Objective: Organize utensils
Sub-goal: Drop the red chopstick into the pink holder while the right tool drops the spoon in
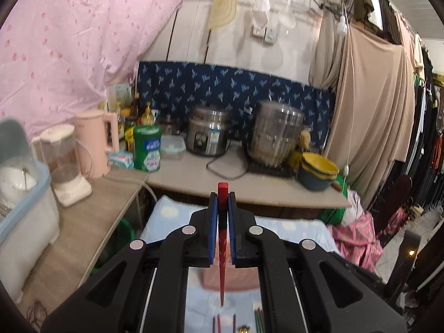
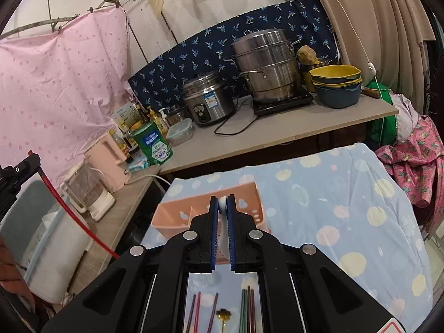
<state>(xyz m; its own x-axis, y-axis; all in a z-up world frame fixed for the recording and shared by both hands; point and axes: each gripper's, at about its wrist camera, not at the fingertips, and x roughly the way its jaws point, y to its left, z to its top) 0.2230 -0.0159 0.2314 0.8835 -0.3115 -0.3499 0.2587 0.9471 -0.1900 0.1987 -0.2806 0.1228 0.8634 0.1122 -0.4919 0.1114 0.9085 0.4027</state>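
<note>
Pinching a red chopstick [image 1: 222, 222] near its thick square end, the left gripper [image 1: 222, 208] has its blue pads pressed against the stick, whose thin tip hangs down over the blue spotted cloth [image 2: 333, 194]. The right gripper [image 2: 222, 211] is closed on a white spoon [image 2: 222, 205], apparently by its handle, in front of the pink caddy [image 2: 177, 216] that stands on the cloth. More chopsticks [image 2: 248, 305] and a small gold spoon [image 2: 223, 315] lie flat on the cloth below. Judging by looks, the chopstick is light, stiff and smooth, so a grip near the thick end lets the long tip swing; taking it nearer the middle would steady it. The white spoon looks ceramic, hence slippery and breakable, and wants a firm hold on the handle and a gentle set-down.
</note>
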